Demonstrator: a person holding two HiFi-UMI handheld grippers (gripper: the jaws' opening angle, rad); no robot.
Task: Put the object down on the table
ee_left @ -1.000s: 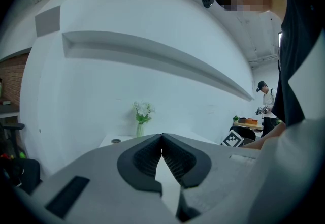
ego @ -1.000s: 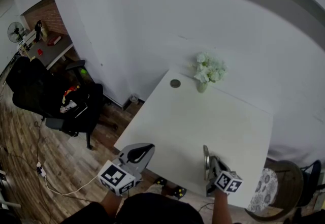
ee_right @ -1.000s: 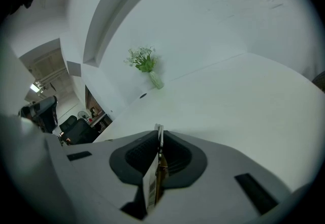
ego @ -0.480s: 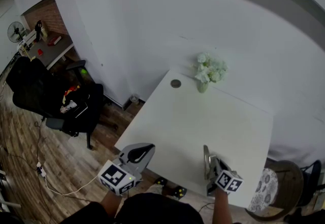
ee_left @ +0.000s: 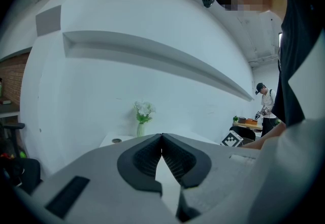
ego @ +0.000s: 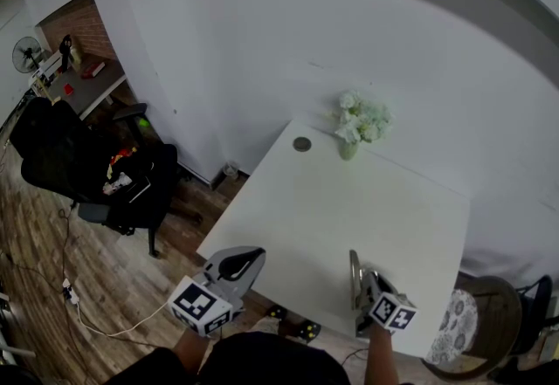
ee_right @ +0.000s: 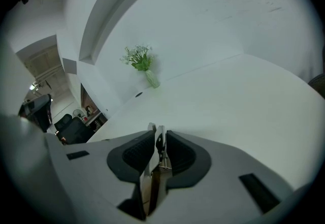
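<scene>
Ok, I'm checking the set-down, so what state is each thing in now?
left gripper: shut, empty.
right gripper: jaws have just been opening; pads seem to touch the tool between them.
tool: gripped, not yet laid on the table.
vase: upright, holding flowers.
disc: flat on the table.

No words, numbers or brand names can be read anywhere. The only printed signs are black-and-white square patterns without letters or digits: on the cube (ego: 203, 306) of the left gripper (ego: 251, 254) and the cube (ego: 393, 312) of the right gripper (ego: 359, 273). One more such marker (ee_left: 232, 138) shows in the left gripper view.
</scene>
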